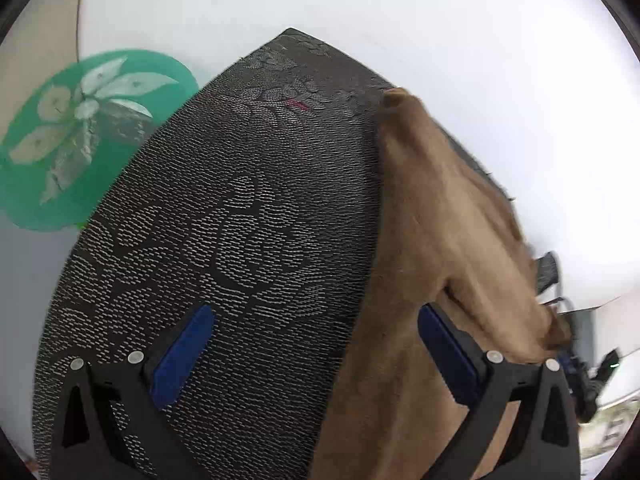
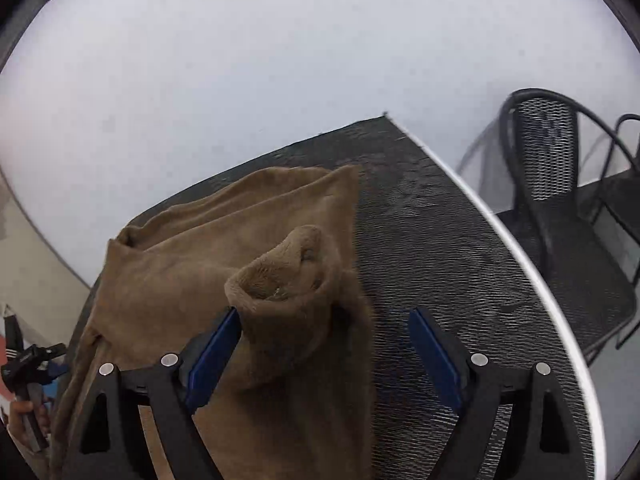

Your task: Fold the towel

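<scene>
Both tools spread wide, gripping nothing. Brown towel point(image 2: 192, 264) lies bunched on the dark mat point(image 1: 224, 216), its raised fold brushing my right tool point(image 2: 324, 344); my left tool point(image 1: 316, 344) hangs beside it.

We've got 2 fisheye cams, one per gripper, each looking fwd along its fingers and down at the table, close in. Left wrist view faces the dark woven mat point(image 1: 224, 216), w/ the brown towel point(image 1: 440, 240) on its right side and a green round mat point(image 1: 168, 76) far left. Right wrist view faces the same dark mat point(image 2: 432, 248) from the other side, towel point(image 2: 192, 248) at left, a black mesh chair point(image 2: 548, 160) beyond the table edge. Both views share mat, towel and white tabletop point(image 1: 440, 20).
</scene>
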Demonstrator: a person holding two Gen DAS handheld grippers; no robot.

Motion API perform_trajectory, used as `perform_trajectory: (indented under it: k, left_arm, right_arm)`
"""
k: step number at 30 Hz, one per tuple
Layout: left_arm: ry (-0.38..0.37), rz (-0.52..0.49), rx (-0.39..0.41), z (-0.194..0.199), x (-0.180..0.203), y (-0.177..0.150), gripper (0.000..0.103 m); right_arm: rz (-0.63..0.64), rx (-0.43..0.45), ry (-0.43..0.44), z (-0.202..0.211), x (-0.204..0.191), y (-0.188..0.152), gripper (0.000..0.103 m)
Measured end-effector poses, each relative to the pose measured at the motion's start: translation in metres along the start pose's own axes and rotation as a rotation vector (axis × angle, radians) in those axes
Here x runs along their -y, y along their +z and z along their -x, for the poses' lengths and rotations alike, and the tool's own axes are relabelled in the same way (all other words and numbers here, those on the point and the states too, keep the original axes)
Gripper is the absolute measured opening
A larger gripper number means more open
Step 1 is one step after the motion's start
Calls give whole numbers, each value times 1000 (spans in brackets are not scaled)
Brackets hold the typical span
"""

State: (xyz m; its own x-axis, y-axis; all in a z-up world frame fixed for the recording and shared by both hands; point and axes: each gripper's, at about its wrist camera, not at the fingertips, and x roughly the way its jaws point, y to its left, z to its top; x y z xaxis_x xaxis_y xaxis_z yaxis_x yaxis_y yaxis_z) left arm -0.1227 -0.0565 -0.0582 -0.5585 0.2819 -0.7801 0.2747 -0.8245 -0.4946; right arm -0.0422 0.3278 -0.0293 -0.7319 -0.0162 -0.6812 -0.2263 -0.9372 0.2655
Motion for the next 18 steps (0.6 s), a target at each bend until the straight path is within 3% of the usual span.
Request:
perform_trajectory:
  k: [5, 10, 14, 18]
  left_arm:
    - [-84, -100, -18, 9, 33, -5, 103]
    - [-125, -218, -69, -13, 79, -2, 103]
    - [-101, -276, -118, -47, 104, 10, 103]
    - [-15, -247, -91, -58, 90, 22, 103]
  right_arm:
    - [-17, 52, -28, 10, 2, 5, 87]
    - [-52, 74, 73, 20, 3, 17, 87]
    - [-23, -52, 261, 0, -7, 16, 87]
    - [-49, -202, 382, -18, -4, -6, 87]
